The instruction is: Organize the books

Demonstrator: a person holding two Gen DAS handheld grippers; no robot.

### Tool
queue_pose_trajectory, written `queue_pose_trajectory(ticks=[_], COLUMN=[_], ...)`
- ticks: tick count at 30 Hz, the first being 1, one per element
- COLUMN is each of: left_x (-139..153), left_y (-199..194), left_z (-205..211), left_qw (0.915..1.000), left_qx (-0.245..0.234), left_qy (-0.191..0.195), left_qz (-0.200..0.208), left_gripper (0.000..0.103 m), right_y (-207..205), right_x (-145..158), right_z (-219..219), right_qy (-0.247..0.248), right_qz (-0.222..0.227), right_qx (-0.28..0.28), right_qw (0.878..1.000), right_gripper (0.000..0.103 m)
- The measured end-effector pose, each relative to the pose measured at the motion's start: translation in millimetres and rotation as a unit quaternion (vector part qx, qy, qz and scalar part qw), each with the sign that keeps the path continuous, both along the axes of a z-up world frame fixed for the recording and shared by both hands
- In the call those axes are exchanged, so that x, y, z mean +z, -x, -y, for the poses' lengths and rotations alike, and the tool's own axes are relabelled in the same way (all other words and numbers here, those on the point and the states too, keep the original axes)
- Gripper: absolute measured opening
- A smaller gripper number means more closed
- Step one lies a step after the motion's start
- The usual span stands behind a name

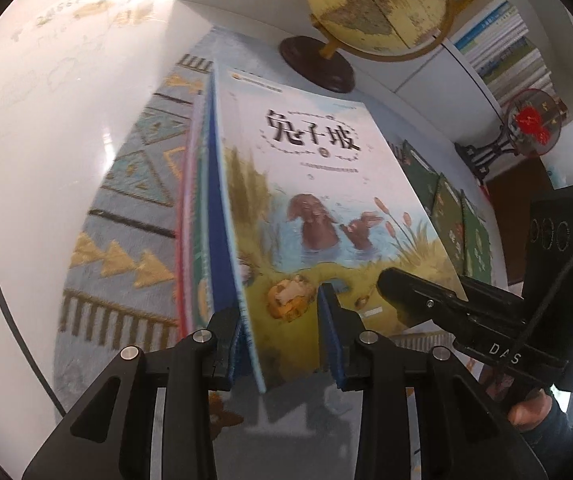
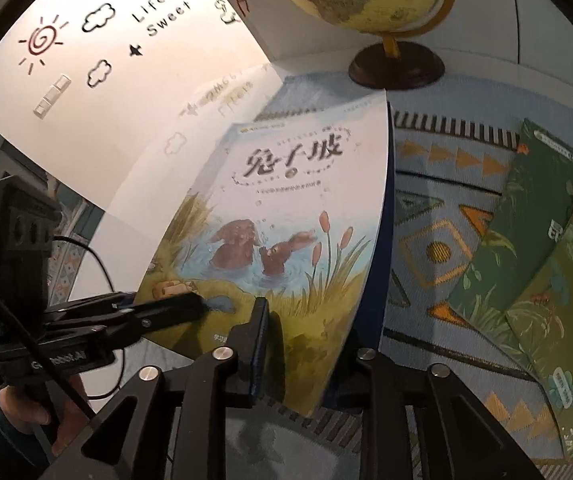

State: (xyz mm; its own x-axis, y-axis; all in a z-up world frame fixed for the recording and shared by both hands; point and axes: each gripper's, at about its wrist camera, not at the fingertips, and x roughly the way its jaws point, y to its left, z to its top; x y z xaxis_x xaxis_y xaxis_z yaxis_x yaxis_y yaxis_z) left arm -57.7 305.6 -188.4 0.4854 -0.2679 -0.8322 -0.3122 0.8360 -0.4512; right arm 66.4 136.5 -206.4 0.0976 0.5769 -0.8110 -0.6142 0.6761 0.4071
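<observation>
Presently, the rabbit book (image 1: 326, 200), with a pale cover showing two brown rabbits in a pond, stands on its lower edge, tilted, over the patterned mat (image 1: 126, 208) on the white tabletop (image 1: 46, 140). Several more books (image 1: 192, 220), with pink, green and blue edges, stand packed directly behind it.

Left claw (image 1: 284, 336): jaws partly apart, astride the near lower corner of the rabbit book. The left pad lies against the book's edge. A gap shows between that edge and the base of the right pad. I cannot tell whether the right pad's tip presses on the cover, so a grip is not confirmed.

Right claw (image 2: 314, 320): astride the opposite lower corner. One finger (image 2: 260, 332) stands in front of the cover; the other is hidden behind the book. I cannot tell whether the pads press.

Each claw's tip shows in the other's view, one finger lying over the cover's lower part. A hand (image 2: 18, 412) holds the left unit.

Two green books (image 2: 526, 240) lie flat and overlapping on the mat, apart from the upright group. A globe (image 1: 374, 4) on a dark round base stands beyond the books, near a white bookshelf (image 1: 506, 48) filled with upright volumes.
</observation>
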Motion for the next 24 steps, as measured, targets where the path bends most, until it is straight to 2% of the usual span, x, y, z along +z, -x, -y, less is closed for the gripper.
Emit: queue_pose_trajectory(ticks=[5, 8, 10, 12, 16, 20, 23, 24], left_x=[1, 4, 7, 10, 20, 38, 48, 51], left_y=[7, 8, 12, 15, 25, 19, 4, -4], left_z=[-7, -5, -4, -4, -3, 17, 43, 54], left_qw=[0.9996, 0.9988, 0.9978, 0.9969, 0.9939, 0.9931, 0.9950, 0.9957], left_qx=[0.029, 0.040, 0.047, 0.057, 0.084, 0.067, 0.039, 0.028], left_qy=[-0.003, -0.028, -0.047, -0.054, -0.071, -0.096, -0.089, -0.085], left_qz=[-0.002, -0.006, -0.007, -0.006, -0.007, 0.006, 0.020, 0.024], left_gripper=[0.030, 0.030, 0.030, 0.030, 0.030, 0.030, 0.030, 0.034], right_y=[-2, 3, 7, 9, 12, 24, 35, 37], right_x=[1, 2, 3, 1, 0, 1, -2, -5], right_z=[-4, -8, -12, -13, -11, 12, 47, 67], right_qy=[0.014, 0.031, 0.040, 0.037, 0.042, 0.068, 0.087, 0.092], right_qz=[-0.008, 0.004, 0.010, 0.011, 0.004, 0.011, 0.016, 0.010], right_qx=[0.007, 0.020, 0.036, 0.043, 0.053, 0.081, 0.082, 0.073], right_qw=[1.000, 0.999, 0.999, 0.998, 0.998, 0.994, 0.993, 0.993], right_gripper=[0.031, 0.035, 0.044, 0.047, 0.048, 0.049, 0.049, 0.049])
